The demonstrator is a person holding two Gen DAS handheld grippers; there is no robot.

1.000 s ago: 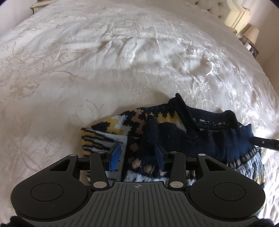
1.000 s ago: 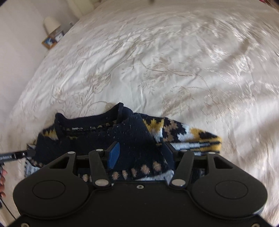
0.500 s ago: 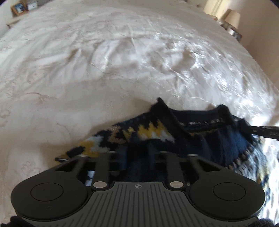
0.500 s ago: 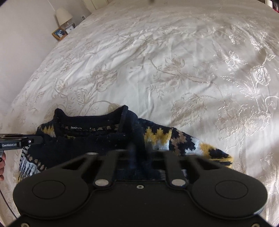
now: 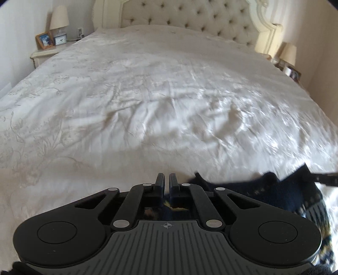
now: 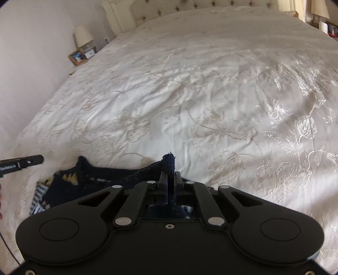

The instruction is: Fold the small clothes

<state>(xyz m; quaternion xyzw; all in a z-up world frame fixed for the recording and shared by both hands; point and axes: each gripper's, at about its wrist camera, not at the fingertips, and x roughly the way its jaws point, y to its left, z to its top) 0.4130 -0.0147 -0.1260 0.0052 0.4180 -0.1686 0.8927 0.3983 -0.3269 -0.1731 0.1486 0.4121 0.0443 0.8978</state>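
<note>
The patterned knit sweater [image 6: 101,182] lies at the bed's [image 6: 190,101] near edge, both grippers clamped on it: right gripper [image 6: 170,179] pinching navy knit, left gripper [image 5: 166,182] closed on its fabric. Folding seems barely begun.

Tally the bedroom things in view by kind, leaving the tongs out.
Navy patterned knitted sweaters: 1
Cream-shaded table lamps: 2
Wooden-framed photos: 1
Small white clocks: 1
Cream tufted headboards: 1
Total: 6
</note>
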